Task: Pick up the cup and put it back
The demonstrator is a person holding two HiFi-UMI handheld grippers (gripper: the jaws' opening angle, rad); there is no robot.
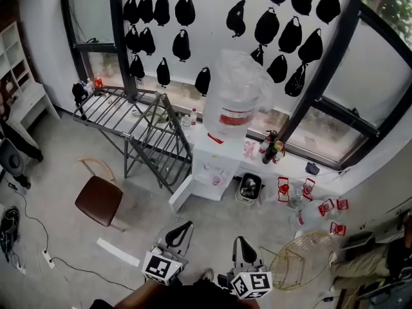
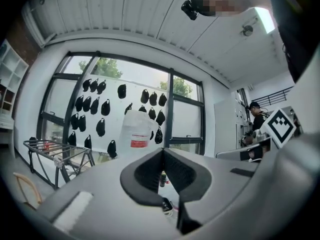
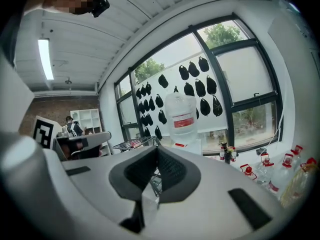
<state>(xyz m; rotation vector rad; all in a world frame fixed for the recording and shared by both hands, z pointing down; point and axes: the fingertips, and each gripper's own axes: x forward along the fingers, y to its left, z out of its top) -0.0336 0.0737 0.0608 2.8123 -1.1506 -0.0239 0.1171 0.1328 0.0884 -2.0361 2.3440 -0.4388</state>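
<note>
A small pinkish cup (image 1: 217, 179) stands in the open recess of the white water dispenser (image 1: 205, 152), which carries a big clear bottle (image 1: 237, 98). Both grippers are low in the head view, well short of the dispenser. My left gripper (image 1: 183, 226) has its dark jaws pressed together with nothing between them; in its own view the left gripper (image 2: 163, 152) points at the bottle (image 2: 135, 131). My right gripper (image 1: 239, 241) is likewise shut and empty; in its own view the right gripper (image 3: 156, 149) also faces the bottle (image 3: 182, 116).
A metal drying rack (image 1: 129, 118) stands left of the dispenser, with a brown chair (image 1: 98, 199) in front of it. A black bin (image 1: 249, 187), several red-capped bottles (image 1: 322, 208) and a wire basket chair (image 1: 302, 260) lie to the right. Cables (image 1: 38, 250) run along the floor at left.
</note>
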